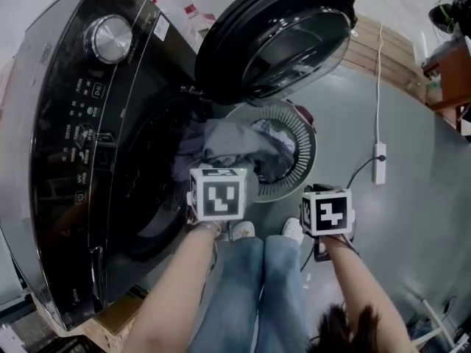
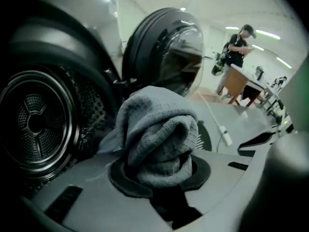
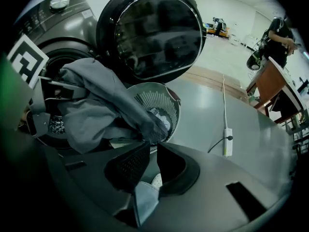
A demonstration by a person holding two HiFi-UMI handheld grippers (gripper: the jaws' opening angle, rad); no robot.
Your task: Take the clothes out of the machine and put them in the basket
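Garment (image 1: 234, 143) seemingly drapes across basket (image 1: 303, 154) rim.

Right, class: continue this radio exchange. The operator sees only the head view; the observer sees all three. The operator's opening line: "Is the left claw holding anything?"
Observer: Yes, the left claw is shut on the grey garment, which is bunched between its jaws.
Operator: And the right claw?
Observer: It is shut on a thin fold of cloth, seemingly that same garment's edge.
Operator: Is anyone nearby?
Observer: A person stands at a desk across the room.
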